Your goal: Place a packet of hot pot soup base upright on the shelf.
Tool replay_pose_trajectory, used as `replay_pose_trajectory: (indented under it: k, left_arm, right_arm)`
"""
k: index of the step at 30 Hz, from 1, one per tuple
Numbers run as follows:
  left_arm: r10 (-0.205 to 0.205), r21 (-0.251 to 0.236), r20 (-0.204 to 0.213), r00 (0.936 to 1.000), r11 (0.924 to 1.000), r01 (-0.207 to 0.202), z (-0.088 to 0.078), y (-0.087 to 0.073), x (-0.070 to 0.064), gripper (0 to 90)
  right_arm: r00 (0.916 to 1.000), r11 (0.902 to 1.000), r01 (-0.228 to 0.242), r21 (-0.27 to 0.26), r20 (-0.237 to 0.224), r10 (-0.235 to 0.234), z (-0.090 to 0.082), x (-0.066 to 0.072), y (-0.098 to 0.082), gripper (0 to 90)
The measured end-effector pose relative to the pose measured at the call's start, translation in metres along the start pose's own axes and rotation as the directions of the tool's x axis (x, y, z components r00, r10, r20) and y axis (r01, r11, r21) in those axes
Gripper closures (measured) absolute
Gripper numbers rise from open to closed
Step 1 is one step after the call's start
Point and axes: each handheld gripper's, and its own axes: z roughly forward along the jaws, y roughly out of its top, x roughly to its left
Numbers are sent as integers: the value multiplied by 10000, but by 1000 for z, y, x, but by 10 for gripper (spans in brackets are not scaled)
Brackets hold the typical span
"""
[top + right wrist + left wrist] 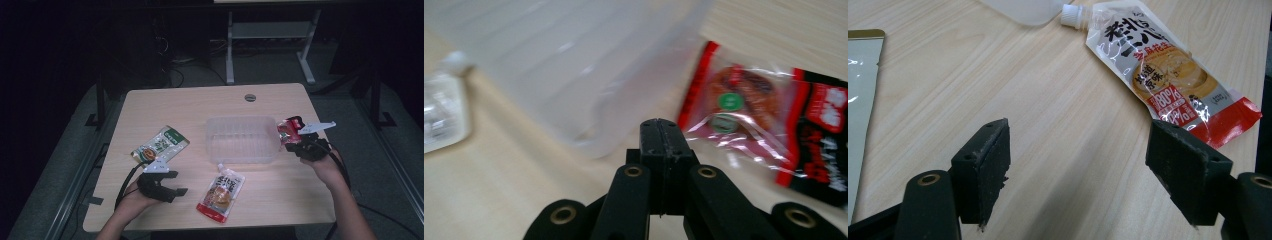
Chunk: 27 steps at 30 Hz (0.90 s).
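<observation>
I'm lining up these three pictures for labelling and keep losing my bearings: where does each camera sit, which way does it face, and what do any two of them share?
High view: above the person's side, facing forward and down on the table; both forearms enter from below.
Left gripper view: rides the left gripper, looking along its open jaws at the spouted pouch.
Right gripper view: rides the right gripper, jaws shut, facing the clear tub and red packet.
Shared: the high and left gripper views both show the spouted pouch.
</observation>
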Motion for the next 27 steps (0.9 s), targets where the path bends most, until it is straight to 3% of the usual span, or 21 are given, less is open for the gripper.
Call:
replay_pose_trajectory:
  k: [6,14,23,27]
  left_arm:
    - [-49,-59,16,10000,10000,49,1,0,1,254]
    - [0,-37,46,10000,10000,0,-1,-1,1,254]
    - [18,3,63,10000,10000,-18,0,-1,2,253]
    - [11,37,75,10000,10000,-11,0,-2,2,253]
  right_arm:
    - [9963,9980,-610,164,619,599,26,-30,17,897]
    - [9867,9909,-1089,795,1295,981,59,-55,33,898]
    - [9834,9846,-1498,905,1169,1389,72,-64,31,898]
    - [9838,9853,-1373,1021,1295,1237,73,-62,32,899]
